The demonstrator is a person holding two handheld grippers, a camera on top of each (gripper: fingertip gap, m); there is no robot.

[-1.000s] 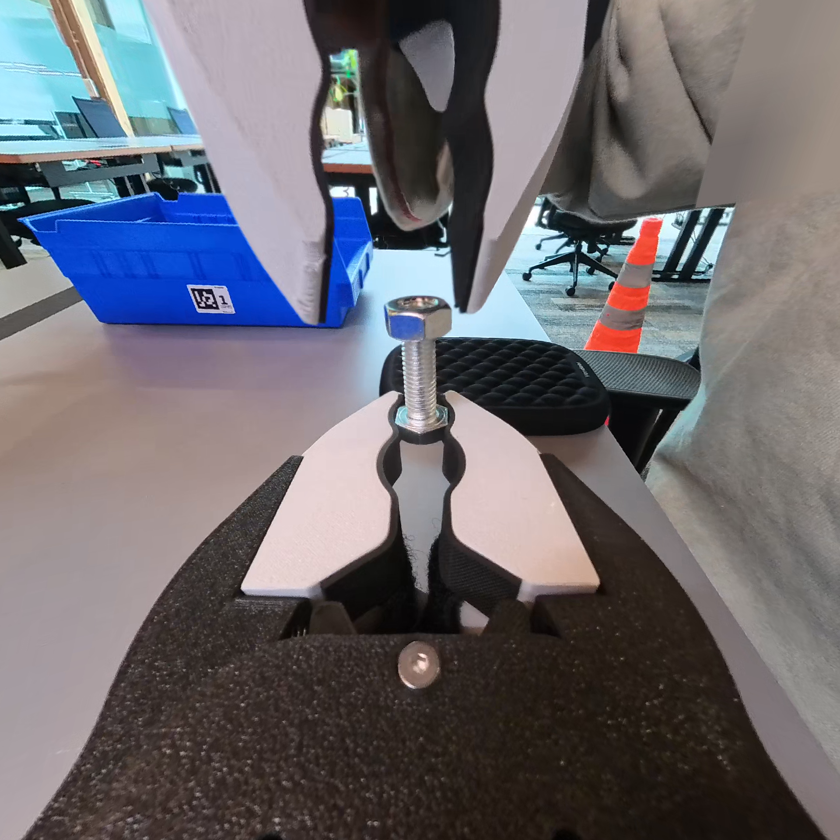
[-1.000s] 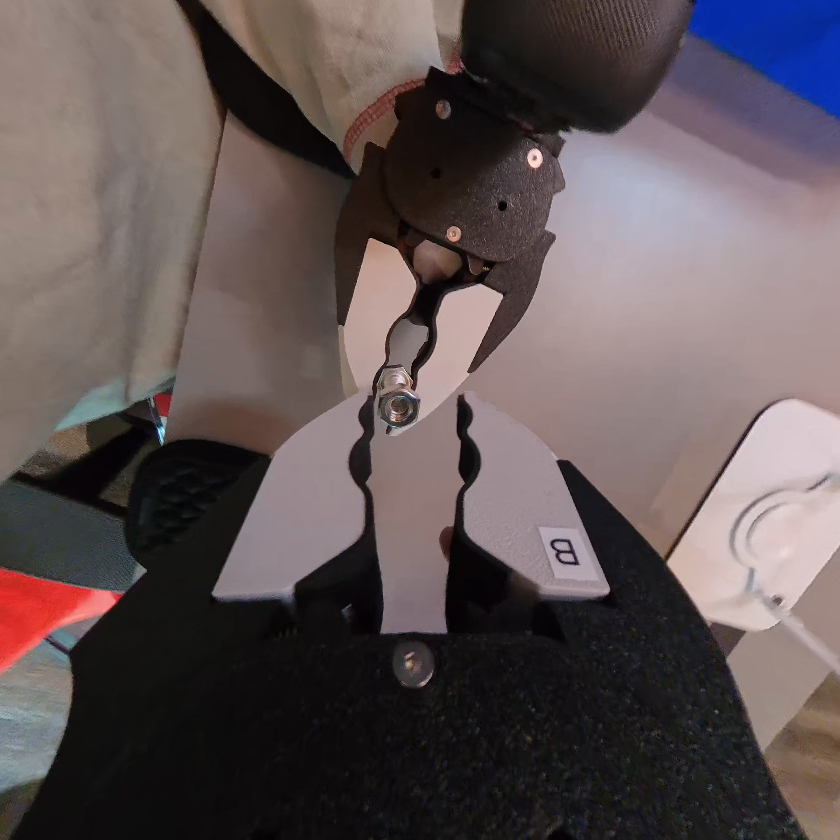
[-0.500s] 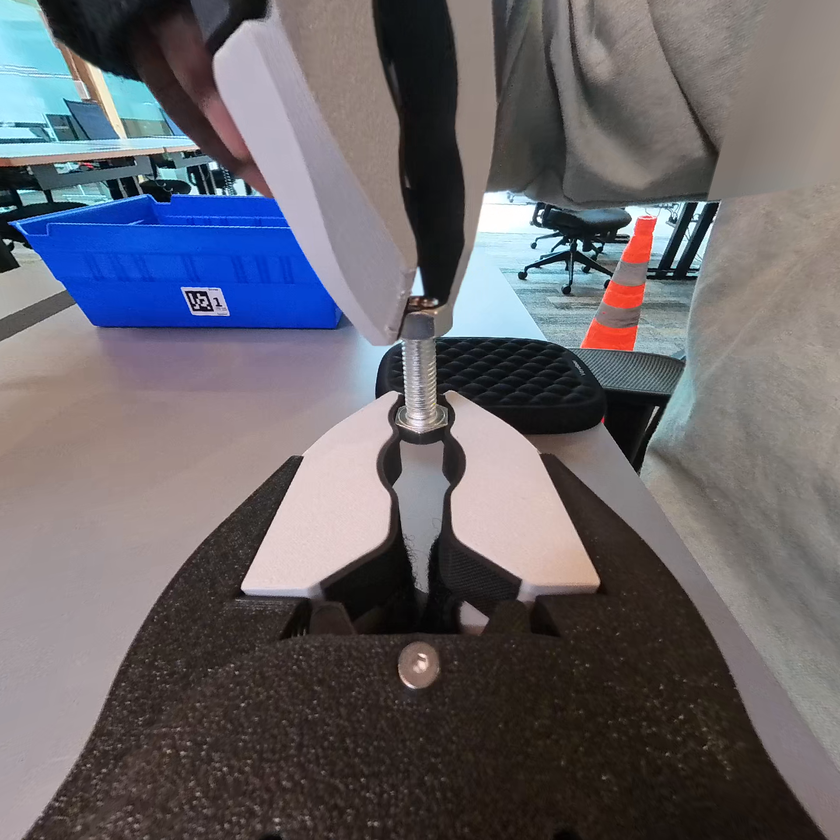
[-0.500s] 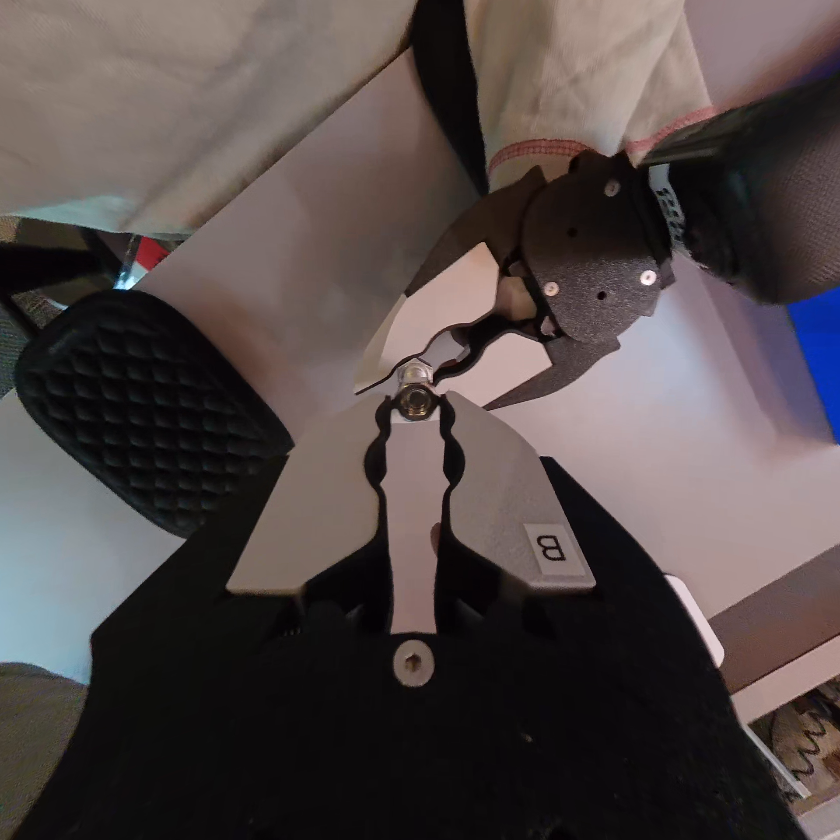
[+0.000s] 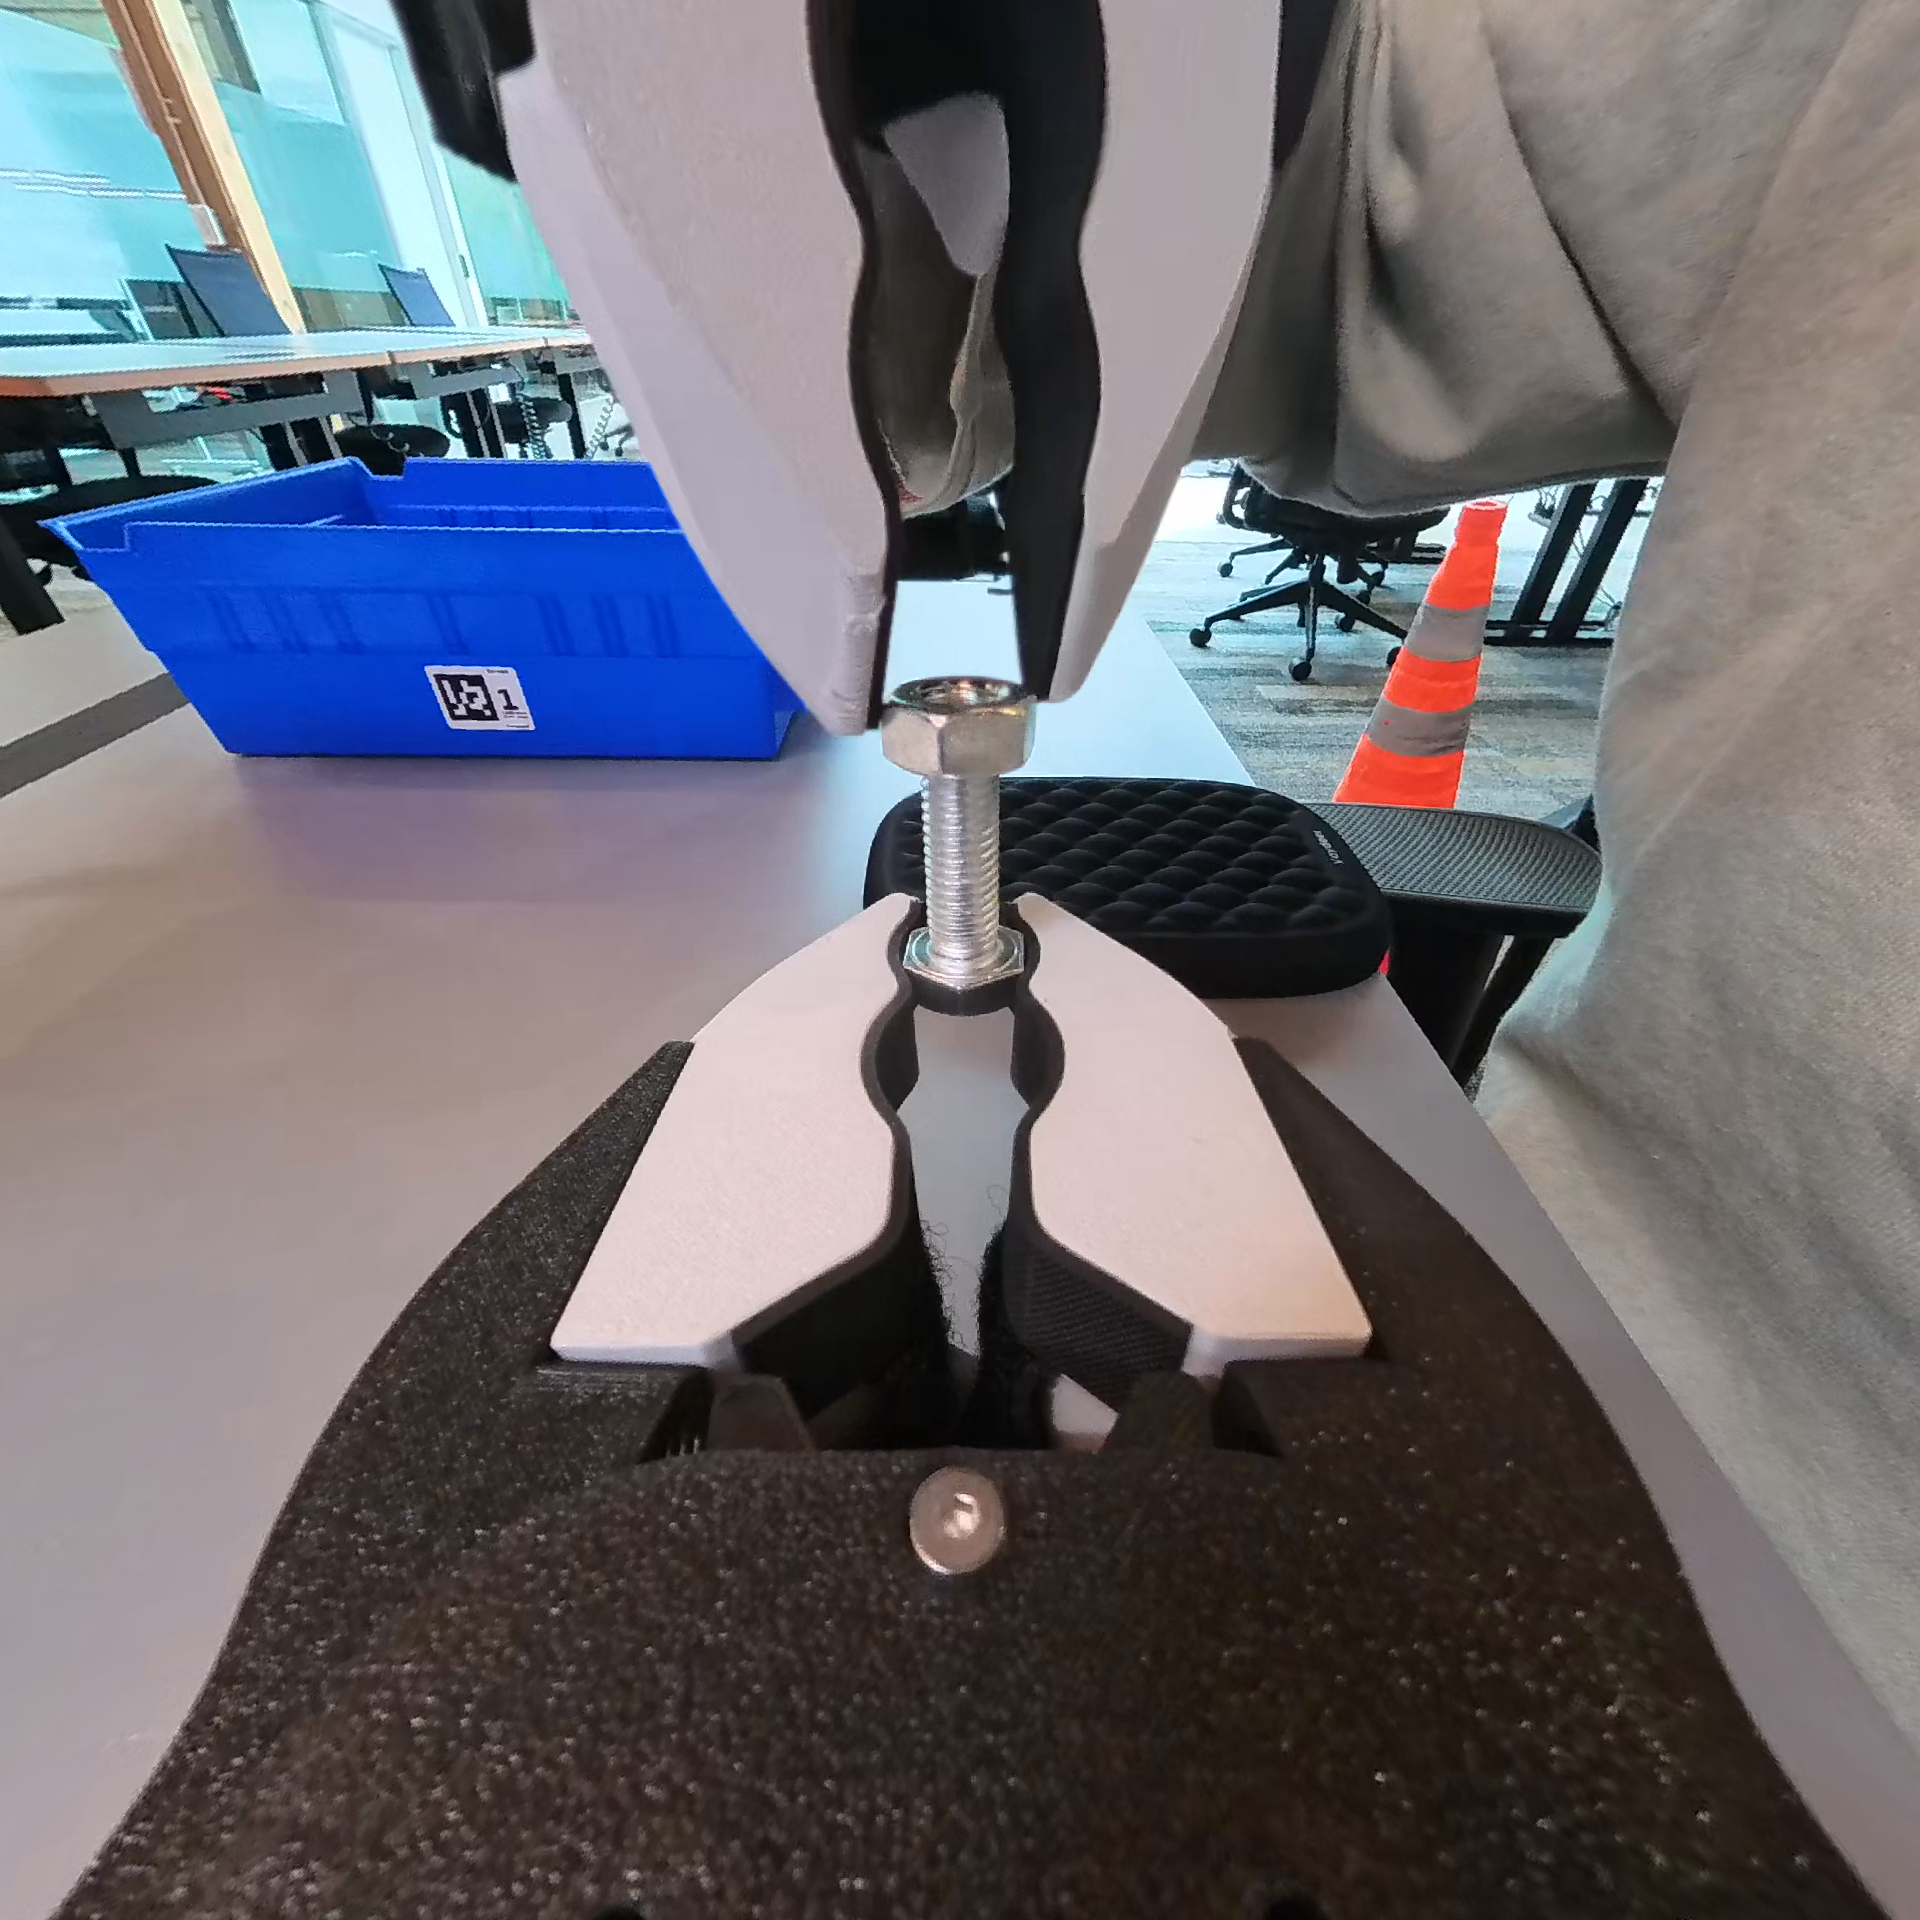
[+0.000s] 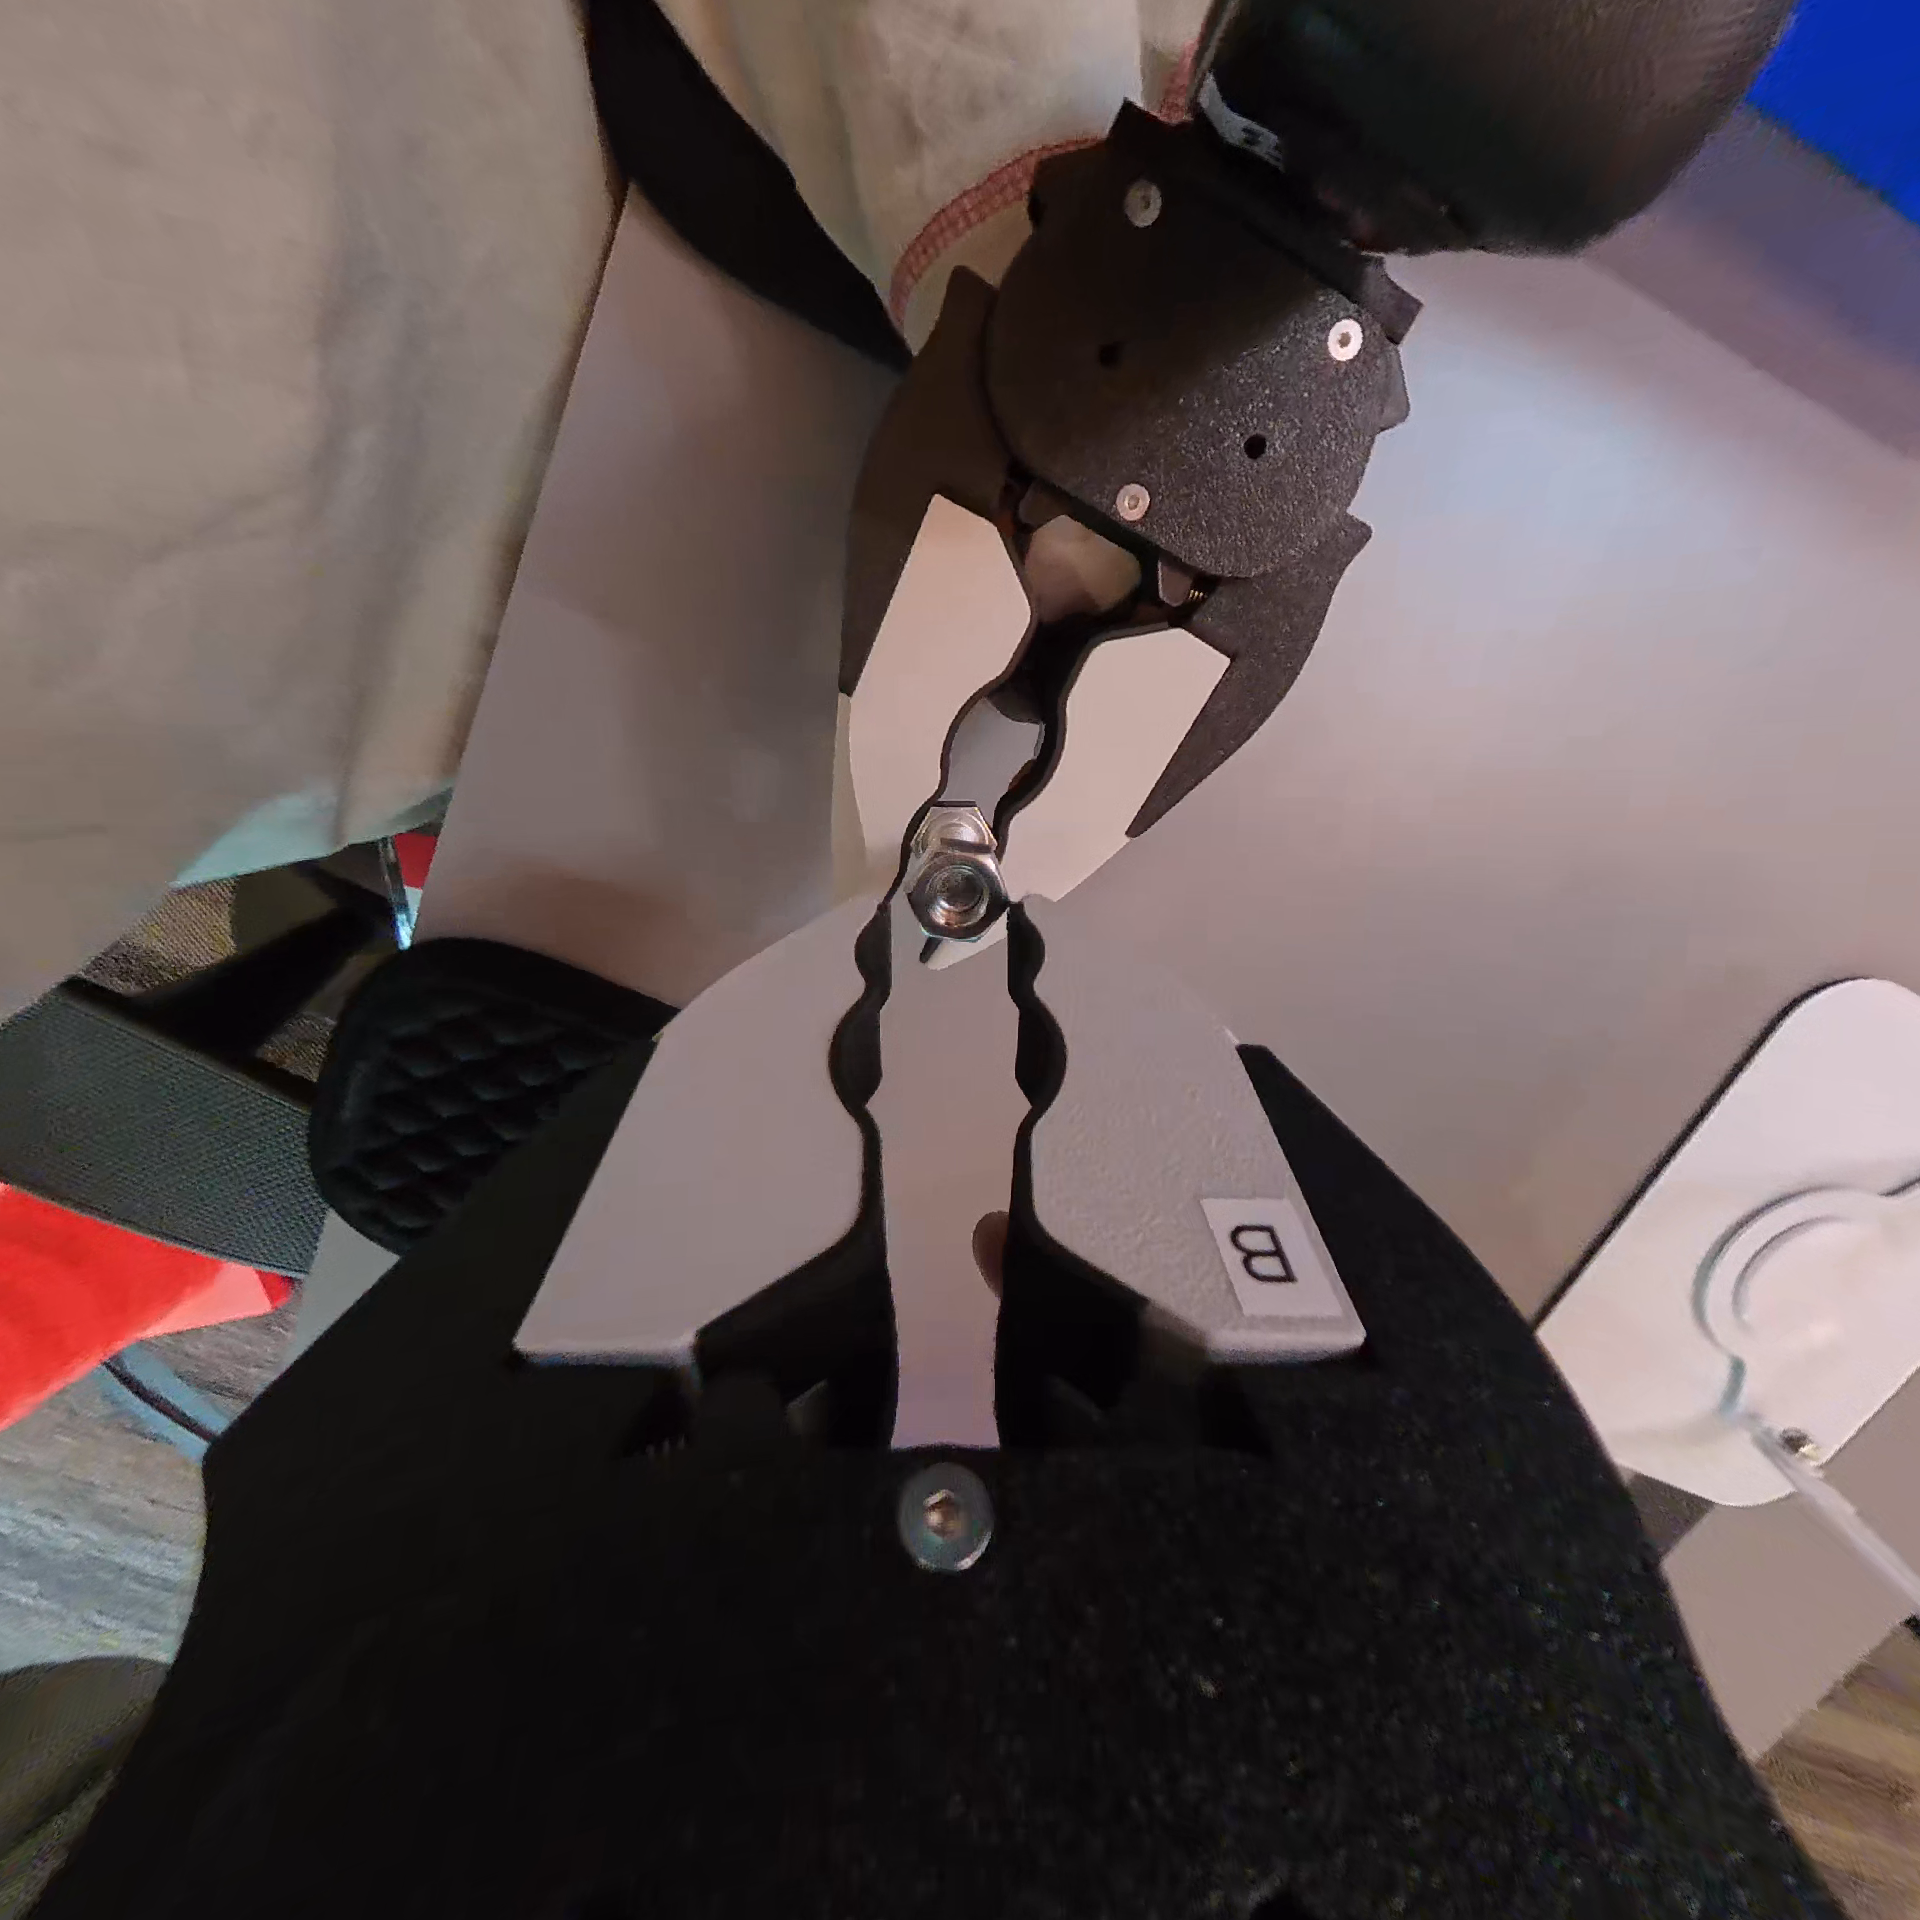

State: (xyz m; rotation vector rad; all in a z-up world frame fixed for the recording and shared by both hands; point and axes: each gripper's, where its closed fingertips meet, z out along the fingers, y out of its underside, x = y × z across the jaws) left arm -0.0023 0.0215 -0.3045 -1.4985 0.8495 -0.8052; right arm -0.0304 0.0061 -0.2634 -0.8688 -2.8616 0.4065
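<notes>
A silver bolt [image 5: 961,852] stands upright above the grey table [image 5: 312,1039], threaded into a silver hex nut [image 5: 964,961]. My left gripper [image 5: 964,935] is shut on that nut at its fingertips. My right gripper [image 5: 961,696] comes down from above, and its two tips press on the sides of the bolt's hex head [image 5: 958,722]. In the right wrist view I look down the bolt's axis. The hex head [image 6: 951,896] sits between my right gripper's [image 6: 948,909] tips, and the left gripper [image 6: 961,831] holds the nut [image 6: 961,826] just beyond it.
A blue bin [image 5: 416,623] with a white tag stands at the back left. A black padded chair armrest [image 5: 1143,883] is at the table's right edge, with an orange cone [image 5: 1439,665] on the floor beyond. A person's grey top fills the right side. A white plate [image 6: 1766,1247] lies at the right.
My right gripper was open beside the bolt head, then shut on it and turned. It has now swung back to its earlier angle, tips on the head again. The left gripper kept still.
</notes>
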